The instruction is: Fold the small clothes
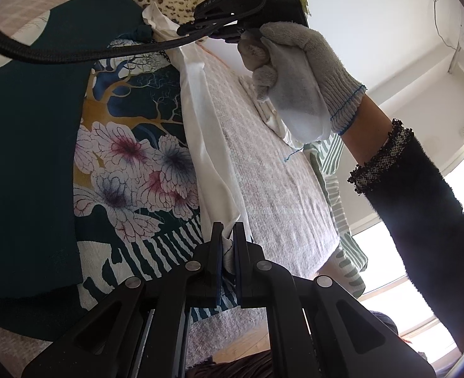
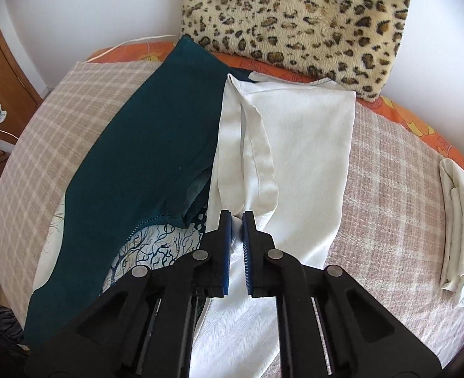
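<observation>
A white satin garment (image 2: 301, 145) lies stretched along the checked blanket, partly over a dark teal cloth (image 2: 156, 145). In the left wrist view the same white garment (image 1: 206, 145) runs away from me as a long strip. My left gripper (image 1: 229, 233) is shut on its near end, with cloth bunched between the pads. My right gripper (image 2: 237, 223) is shut on a fold of the white garment at its other end. In the left wrist view the right gripper (image 1: 197, 30) shows at the top, held by a gloved hand (image 1: 298, 72).
A floral and striped teal fabric (image 1: 131, 157) lies under the garments. A leopard-print cushion (image 2: 295, 22) stands at the back of the blanket (image 2: 389, 189). A folded white cloth (image 2: 459, 236) lies at the right edge. A black cable (image 1: 58, 53) crosses the left wrist view.
</observation>
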Action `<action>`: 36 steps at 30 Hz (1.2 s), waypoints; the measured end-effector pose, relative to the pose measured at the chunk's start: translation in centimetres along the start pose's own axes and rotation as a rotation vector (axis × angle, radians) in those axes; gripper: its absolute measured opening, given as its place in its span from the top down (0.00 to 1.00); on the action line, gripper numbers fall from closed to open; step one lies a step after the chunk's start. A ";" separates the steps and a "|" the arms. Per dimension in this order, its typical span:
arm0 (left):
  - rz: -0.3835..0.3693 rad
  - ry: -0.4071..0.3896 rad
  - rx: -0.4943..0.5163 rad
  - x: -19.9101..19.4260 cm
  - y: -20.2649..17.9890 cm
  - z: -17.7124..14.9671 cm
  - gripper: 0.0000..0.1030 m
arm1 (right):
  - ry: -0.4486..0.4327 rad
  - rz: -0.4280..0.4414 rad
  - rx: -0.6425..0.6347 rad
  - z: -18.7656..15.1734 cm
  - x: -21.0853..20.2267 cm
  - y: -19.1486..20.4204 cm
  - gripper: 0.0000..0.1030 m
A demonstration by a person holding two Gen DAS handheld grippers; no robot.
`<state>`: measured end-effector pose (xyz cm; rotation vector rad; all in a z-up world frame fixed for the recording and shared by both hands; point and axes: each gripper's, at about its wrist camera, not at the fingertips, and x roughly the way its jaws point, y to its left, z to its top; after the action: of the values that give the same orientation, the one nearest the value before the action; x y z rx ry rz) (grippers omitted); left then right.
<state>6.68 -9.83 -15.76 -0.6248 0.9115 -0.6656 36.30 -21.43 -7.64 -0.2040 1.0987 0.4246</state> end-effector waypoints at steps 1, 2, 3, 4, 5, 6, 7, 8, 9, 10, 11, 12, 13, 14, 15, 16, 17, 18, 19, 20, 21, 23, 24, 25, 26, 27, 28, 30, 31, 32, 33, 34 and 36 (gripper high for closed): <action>0.001 0.001 -0.001 0.0 0.1 -0.1 0.96 | -0.012 0.009 0.003 0.2 -0.6 0.0 0.92; 0.001 0.002 -0.002 0.1 0.1 -0.1 0.96 | -0.022 0.022 0.015 0.4 -1.0 0.1 0.93; -0.001 0.002 -0.007 0.1 0.1 -0.1 0.96 | -0.028 0.038 0.024 0.6 -1.2 0.2 0.93; -0.002 0.002 -0.009 0.1 0.2 -0.1 0.96 | -0.038 0.041 0.018 0.7 -1.5 0.3 0.93; -0.002 0.000 -0.009 0.0 0.1 -0.1 0.96 | -0.058 0.011 -0.006 0.9 -1.8 0.8 0.93; 0.000 -0.002 -0.006 -0.1 0.1 -0.1 0.96 | -0.083 -0.003 -0.022 0.9 -2.0 1.2 0.93; -0.001 -0.003 -0.005 -0.1 0.1 -0.1 0.96 | -0.081 0.071 -0.003 0.9 -1.9 1.3 0.93; -0.001 -0.003 -0.004 -0.2 0.1 -0.1 0.96 | -0.056 0.174 0.023 0.9 -1.6 1.3 0.93; 0.000 -0.002 -0.006 -0.1 0.1 -0.1 0.96 | -0.029 0.240 0.030 1.0 -1.0 1.8 0.93; 0.000 -0.001 -0.009 -0.1 0.1 -0.1 0.96 | -0.002 0.267 0.010 0.9 -0.5 2.5 0.93; -0.002 0.001 -0.012 -0.3 0.3 -0.1 0.96 | 0.030 0.265 -0.019 0.8 0.0 3.3 0.93; -0.001 0.001 -0.014 -0.3 0.3 -0.1 0.96 | 0.044 0.248 -0.031 0.7 0.1 3.8 0.93; 0.001 0.001 -0.012 -0.4 0.2 -0.1 0.96 | 0.037 0.247 -0.024 0.8 -0.1 3.8 0.93; 0.003 0.002 -0.008 -0.4 0.2 -0.2 0.96 | 0.026 0.263 -0.003 0.8 -0.4 3.5 0.91; 0.004 0.003 -0.007 -0.4 0.1 -0.3 0.96 | 0.013 0.281 0.034 0.9 -0.8 2.7 0.84; 0.005 0.002 -0.007 -0.4 0.0 -0.3 0.96 | -0.002 0.298 0.082 1.1 -1.3 1.7 0.77; 0.007 -0.001 -0.012 -0.5 0.0 -0.3 0.96 | -0.026 0.323 0.133 1.2 -1.9 0.6 0.61; 0.007 -0.002 -0.018 -0.6 0.1 -0.3 0.96 | -0.062 0.348 0.181 1.2 -2.6 -0.6 0.57; 0.007 -0.004 -0.024 -0.6 0.1 -0.3 0.96 | -0.088 0.339 0.209 1.3 -3.2 -1.4 0.57; 0.009 -0.005 -0.026 -1.0 0.2 -0.2 0.96 | -0.098 0.297 0.214 1.6 -3.5 -1.9 0.57; 0.012 -0.006 -0.025 -1.1 0.2 -0.2 0.96 | -0.096 0.254 0.208 1.9 -3.5 -2.1 0.57; 0.017 -0.011 -0.023 -1.4 0.1 -0.3 0.96 | -0.079 0.211 0.199 2.7 -3.0 -2.2 0.57; 0.019 -0.016 -0.027 -1.6 0.2 -0.3 0.96 | -0.071 0.196 0.189 3.2 -2.5 -1.9 0.57; 0.021 -0.019 -0.032 -1.8 0.3 -0.3 0.96 | -0.057 0.161 0.166 3.7 -1.8 -1.4 0.56; 0.023 -0.018 -0.035 -1.9 0.4 -0.3 0.96 | -0.038 0.108 0.147 4.3 -0.9 -0.8 0.56; 0.025 -0.019 -0.037 -2.0 0.5 -0.3 0.96 | -0.016 0.079 0.133 4.8 0.2 -0.3 0.56; 0.028 -0.018 -0.039 -2.0 0.7 -0.3 0.96 | 0.010 0.065 0.118 5.2 1.3 0.2 0.56; 0.032 -0.016 -0.049 -2.0 1.1 -0.4 0.96 | 0.049 0.009 0.094 5.9 3.4 1.4 0.56; 0.030 -0.011 -0.055 -1.9 1.3 -0.4 0.96 | 0.067 -0.017 0.074 6.2 4.3 2.0 0.56; 0.023 -0.001 -0.059 -1.7 1.3 -0.4 0.96 | 0.079 -0.044 0.054 6.5 5.1 2.6 0.56; 0.021 0.006 -0.060 -1.5 1.4 -0.5 0.96 | 0.089 -0.067 0.038 6.8 5.7 2.7 0.56; 0.024 0.004 -0.059 -1.4 1.4 -0.5 0.96 | 0.095 -0.074 0.030 7.0 6.2 2.8 0.56; 0.024 0.002 -0.065 -1.4 1.5 -0.5 0.96 | 0.099 -0.096 0.013 7.4 6.7 3.2 0.56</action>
<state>6.02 -7.91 -16.36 -0.6699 0.9441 -0.6176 43.55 -14.25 -10.19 -0.2679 1.1837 0.3240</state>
